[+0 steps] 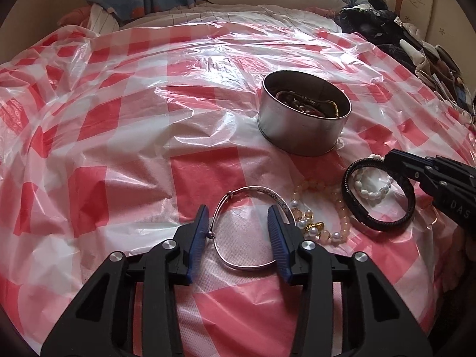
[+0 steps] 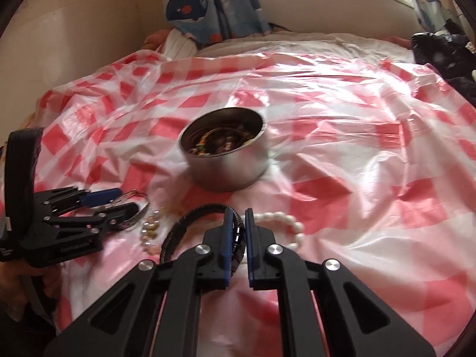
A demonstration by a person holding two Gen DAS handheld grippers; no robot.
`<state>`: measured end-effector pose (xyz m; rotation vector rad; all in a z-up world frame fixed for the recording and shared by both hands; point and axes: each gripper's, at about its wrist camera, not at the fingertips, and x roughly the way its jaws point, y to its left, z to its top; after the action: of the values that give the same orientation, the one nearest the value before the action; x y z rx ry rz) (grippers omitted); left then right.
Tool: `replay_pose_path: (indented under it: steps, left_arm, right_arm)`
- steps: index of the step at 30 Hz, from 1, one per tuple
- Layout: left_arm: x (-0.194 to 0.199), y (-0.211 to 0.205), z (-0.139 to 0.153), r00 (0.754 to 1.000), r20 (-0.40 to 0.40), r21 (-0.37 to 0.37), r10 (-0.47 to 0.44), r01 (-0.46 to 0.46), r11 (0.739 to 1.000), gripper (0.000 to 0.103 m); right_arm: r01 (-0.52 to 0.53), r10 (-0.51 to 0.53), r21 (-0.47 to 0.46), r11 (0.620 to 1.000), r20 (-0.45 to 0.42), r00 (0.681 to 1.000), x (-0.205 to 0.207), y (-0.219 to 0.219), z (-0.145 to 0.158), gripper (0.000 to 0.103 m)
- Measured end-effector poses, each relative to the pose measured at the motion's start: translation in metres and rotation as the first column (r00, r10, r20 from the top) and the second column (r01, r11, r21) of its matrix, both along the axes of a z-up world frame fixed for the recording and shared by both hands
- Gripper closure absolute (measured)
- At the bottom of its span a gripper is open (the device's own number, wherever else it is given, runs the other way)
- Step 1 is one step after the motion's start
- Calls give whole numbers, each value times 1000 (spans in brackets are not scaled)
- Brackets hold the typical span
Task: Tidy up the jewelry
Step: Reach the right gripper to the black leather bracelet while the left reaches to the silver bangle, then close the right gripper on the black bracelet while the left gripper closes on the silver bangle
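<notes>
A silver bangle (image 1: 253, 263) lies on the red-and-white checked plastic sheet (image 1: 119, 125). My left gripper (image 1: 237, 208) stands open over it, the left pad close to its left rim and the right finger covering its right rim. Beside it sits a peach bead bracelet (image 1: 342, 211) with small pearls and a gold charm. My right gripper (image 2: 238, 212) is shut on a black braided bracelet (image 2: 190, 217); a white bead bracelet (image 2: 285, 220) curves off past its right finger. Behind stands a round metal tin (image 1: 297, 131) with several pieces of jewelry inside.
Dark clothes (image 1: 383, 26) are piled at the far right of the bed. A whale-print curtain (image 2: 208, 6) hangs against the back wall under a window. A hand (image 2: 17, 282) holds the left gripper (image 2: 128, 200) at the left edge of the right wrist view.
</notes>
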<state>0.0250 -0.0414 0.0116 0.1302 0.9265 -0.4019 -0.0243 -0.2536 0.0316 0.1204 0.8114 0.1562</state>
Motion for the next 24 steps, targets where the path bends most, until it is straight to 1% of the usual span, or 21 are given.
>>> replay_pose_path:
  steps: [2,5,6,7,8,9,11,13,14,16,18,20,22,23,24]
  left_arm:
    - [0,0,-1,1000,0,4,2,-2,1000,65]
    - [2,2,-1,1000,15,25,26,-26,999,65]
    - [2,3,-1,1000,12,22,28,-28,999,65]
    - [3,3,-2,1000,10,21,27,-28,999,65]
    - [3,2,-3,1000,10,26,25,-25,999,65]
    - [2,2,-3,1000,11,27,21,-21,999,67]
    - [1,-1,-3,1000,10,21,-2,2,1000,80]
    - [0,-3,-1,1000,19,11,-8,8,1000,97]
    - [-1,-1,1,1000,24,-13,-4,4,1000,98]
    - [-2,3,7,999,40,-54,9,-6,999,98]
    - [-2,4,9,999,46,-53,15,-12,999,98]
    - [1,4,4,1000,21,-47,22,-21,999,98]
    - [4,4,0,1000,6,-40,27,-27,999,96]
    - [4,4,-1,1000,4,-35,31,-31,999,95]
    - [5,4,-1,999,4,-34,31,-31,999,94]
  right_arm:
    - [5,-5,4,1000,-39,999,5,-3,-7,95]
    - [14,-13,7,1000,-70,997,9,-3,-13,92]
    - [15,-15,3,1000,-73,997,9,-2,-13,86]
    - [17,-17,-1,1000,-79,997,9,-2,-15,83]
    - [13,-13,-1,1000,-88,996,9,-2,-17,83]
    - [6,-7,-6,1000,-103,995,11,1,-20,83]
    - [-1,-2,-27,1000,-110,994,10,4,-24,84]
    - [-13,10,-28,1000,-98,995,9,6,-23,92]
    - [-14,11,-27,1000,-91,996,8,7,-22,92]
    - [-9,7,-26,1000,-49,999,4,6,-17,92]
    - [-4,4,-38,999,-19,1000,2,7,-12,92]
    - [1,-2,-40,999,-27,1000,4,6,-14,92]
    - [2,-4,-34,999,-61,998,8,6,-19,91]
    - [3,-5,-37,999,-63,998,8,6,-20,89]
    - [6,-9,-44,999,-63,998,8,7,-20,84]
